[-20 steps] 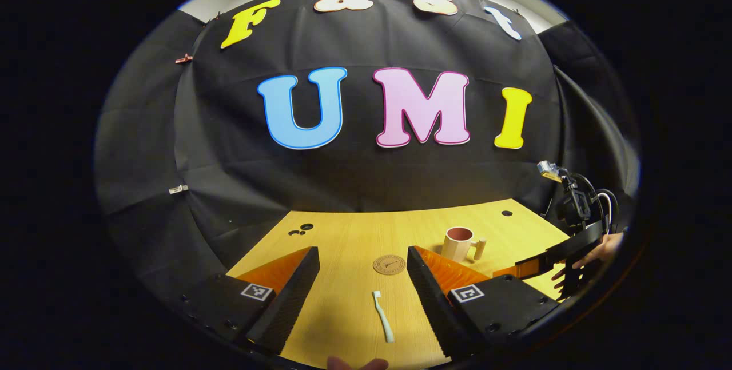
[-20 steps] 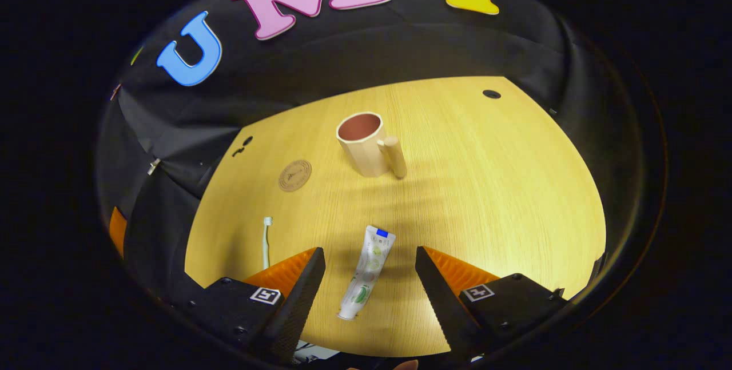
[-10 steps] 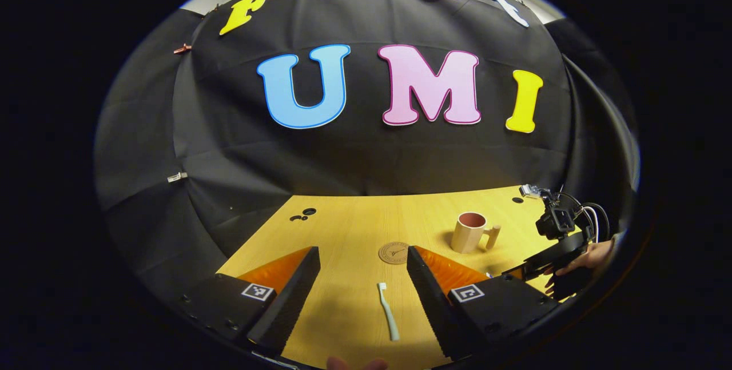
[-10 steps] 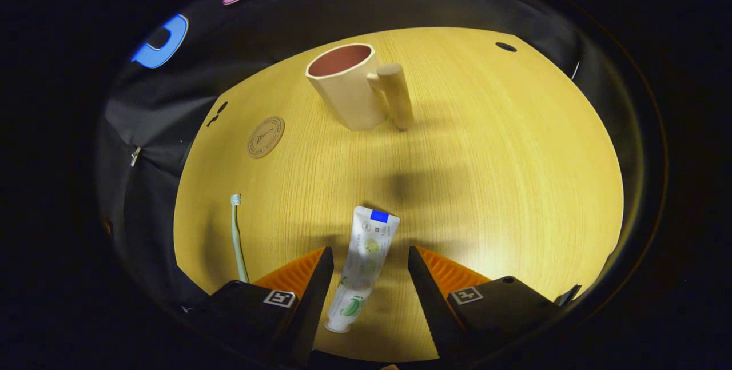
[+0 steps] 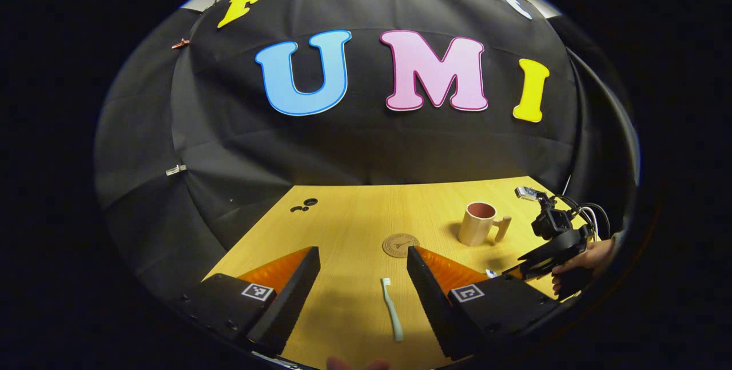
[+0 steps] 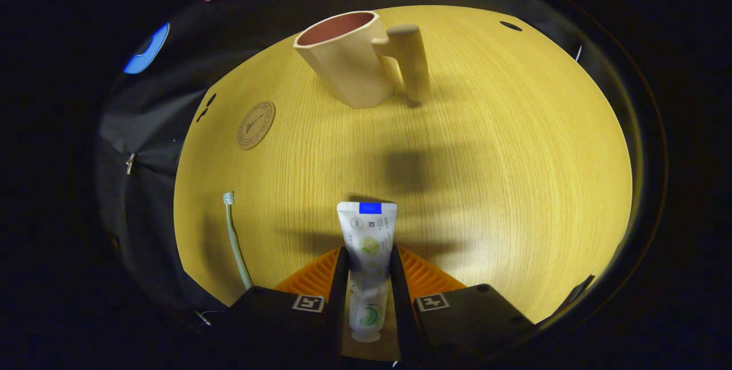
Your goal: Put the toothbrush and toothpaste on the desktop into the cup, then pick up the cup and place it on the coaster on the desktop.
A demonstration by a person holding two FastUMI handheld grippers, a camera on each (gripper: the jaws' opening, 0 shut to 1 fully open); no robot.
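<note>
In the right gripper view a white toothpaste tube (image 6: 367, 244) lies on the wooden desktop (image 6: 503, 147), and my right gripper (image 6: 366, 270) is shut on it, both fingers pressing its sides. Beyond it stands a cream cup (image 6: 349, 61) with a wooden handle. A round cork coaster (image 6: 256, 124) lies to the left, with a pale green toothbrush (image 6: 235, 238) nearer. In the left gripper view the toothbrush (image 5: 392, 315) lies between the fingers of my open left gripper (image 5: 363, 278), untouched. The coaster (image 5: 400, 245), the cup (image 5: 477, 224) and the right gripper (image 5: 523, 267) sit farther off, right.
A person's hand (image 5: 589, 255) holds the right gripper at the desk's right edge. Small dark holes (image 5: 303, 206) mark the desk's far left corner, and another hole (image 6: 510, 26) the far right. The black cloth wall stands close behind the desk.
My right gripper dropped lower, moved forward and shut on the toothpaste tube, which now points straight ahead. My left gripper tipped down and shifted slightly; the toothbrush stays between its open fingers.
</note>
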